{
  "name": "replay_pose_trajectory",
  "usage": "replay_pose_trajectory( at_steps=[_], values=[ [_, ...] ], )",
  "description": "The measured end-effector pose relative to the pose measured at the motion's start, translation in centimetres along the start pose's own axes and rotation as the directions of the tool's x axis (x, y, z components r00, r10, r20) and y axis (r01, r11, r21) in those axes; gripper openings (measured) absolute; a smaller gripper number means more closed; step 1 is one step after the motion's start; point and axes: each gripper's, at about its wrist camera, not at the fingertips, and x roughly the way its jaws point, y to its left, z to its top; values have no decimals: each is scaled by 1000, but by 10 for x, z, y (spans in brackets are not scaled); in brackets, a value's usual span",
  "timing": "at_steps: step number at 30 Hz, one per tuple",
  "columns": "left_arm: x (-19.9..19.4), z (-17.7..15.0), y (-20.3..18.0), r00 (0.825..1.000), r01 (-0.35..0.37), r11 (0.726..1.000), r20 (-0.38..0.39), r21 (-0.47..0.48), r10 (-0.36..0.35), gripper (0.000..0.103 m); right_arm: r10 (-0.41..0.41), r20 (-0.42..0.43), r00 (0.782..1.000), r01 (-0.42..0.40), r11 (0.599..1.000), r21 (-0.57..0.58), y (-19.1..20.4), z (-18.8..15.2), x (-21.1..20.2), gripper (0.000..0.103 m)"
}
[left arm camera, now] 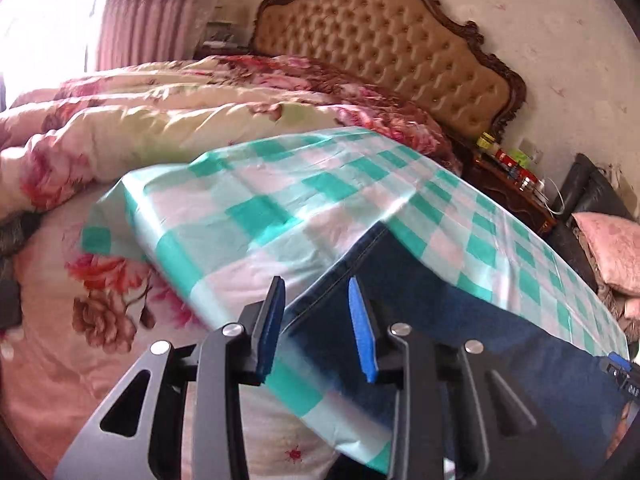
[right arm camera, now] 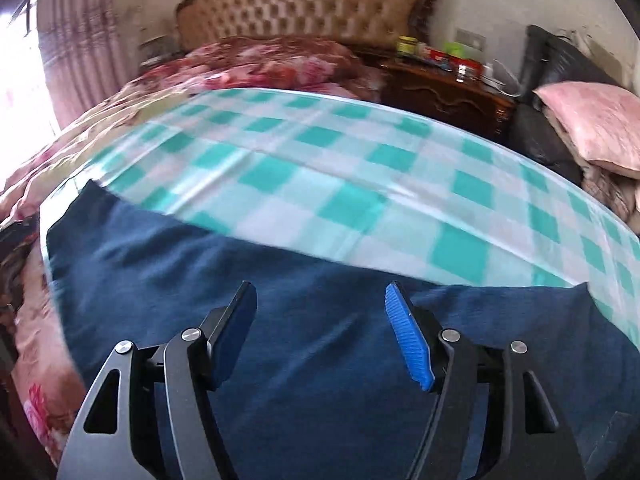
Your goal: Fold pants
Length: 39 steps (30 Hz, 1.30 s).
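Dark blue jeans [right arm camera: 320, 340] lie flat on a green-and-white checked cloth [right arm camera: 340, 184] spread over the bed. In the left wrist view the jeans [left arm camera: 460, 300] run from the middle toward the lower right, with a seamed edge between my fingers. My left gripper [left arm camera: 316, 292] is open, hovering over that left edge of the jeans and holding nothing. My right gripper [right arm camera: 320, 296] is open wide above the middle of the jeans, empty. The tip of the right gripper [left arm camera: 620, 368] shows at the right edge of the left wrist view.
A floral quilt [left arm camera: 140, 120] is bunched at the far left of the bed below a tufted headboard [left arm camera: 384, 48]. A wooden nightstand [right arm camera: 444, 88] with jars stands at the right, beside a black couch [right arm camera: 552, 120] with a pink cushion [right arm camera: 596, 120].
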Motion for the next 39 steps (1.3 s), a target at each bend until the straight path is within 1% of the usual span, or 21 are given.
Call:
replay_pose_trajectory(
  at_steps=[3,5,7,9,11,15,17,18,20,22,24,25,28,29,30,32,33,35,37,38,39],
  values=[
    [-4,-13,1,999,43,999,-27,5,-43,33,49,-17,999,-49,999,-13,19,-5,6,65],
    [1,-20,-3,998,37,999,-45,38,-35,33,43,-37,998,-44,999,-30,27,-10,15,65],
    [9,-24,-6,997,10,998,-71,70,-5,25,33,-72,997,-34,999,-20,30,-15,29,65],
    [16,-24,-4,996,-4,997,-84,72,10,6,3,-96,995,-5,1000,-17,29,-19,39,65],
    [20,-23,-4,996,-7,997,-85,83,14,3,-16,-83,996,14,1000,-24,29,-20,41,65],
    [22,-18,-8,996,-39,992,-78,122,48,6,-53,-78,996,52,999,-14,25,-18,46,67],
    [27,-19,-2,990,-97,990,-93,103,107,9,-55,-72,996,54,998,-9,23,-17,48,69],
    [22,-18,1,990,-113,990,-72,82,119,11,-57,-72,996,57,998,-11,23,-17,49,71],
    [11,-13,-6,997,-75,993,-17,89,77,14,-55,-75,996,55,999,-3,21,-16,51,75],
    [7,-10,-28,1000,-7,987,7,160,6,15,-52,-79,996,52,999,-3,21,-16,52,78],
    [7,-10,-59,994,105,965,-16,240,-104,25,-69,-82,994,69,998,-6,22,-16,53,84],
    [10,-13,-83,985,171,941,-48,292,-164,29,-76,-86,993,76,997,1,21,-16,53,86],
    [23,-25,-147,956,293,863,-136,411,-260,35,-74,-90,993,75,997,9,19,-16,54,88],
    [28,-32,-167,937,347,830,-187,437,-293,42,-77,-90,993,78,997,8,20,-16,54,88],
    [35,-39,-184,919,390,801,-237,454,-314,45,-81,-89,993,82,997,7,20,-17,54,88],
    [56,-52,-211,907,408,779,-309,476,-287,45,-81,-88,993,82,997,8,20,-17,54,88],
    [66,-55,-217,904,405,776,-336,483,-263,45,-79,-88,993,80,997,10,20,-17,54,88],
    [84,-55,-216,920,353,797,-340,490,-198,45,-79,-88,993,80,997,10,20,-17,53,88],
    [91,-43,-202,923,339,826,-328,450,-201,45,-80,-86,993,81,997,10,19,-17,53,88],
    [95,-37,-194,943,276,844,-298,460,-146,45,-78,-87,993,79,997,11,19,-17,53,88],
    [100,-32,-186,954,231,853,-281,467,-105,45,-78,-87,993,80,997,10,20,-18,53,88]
  ],
)
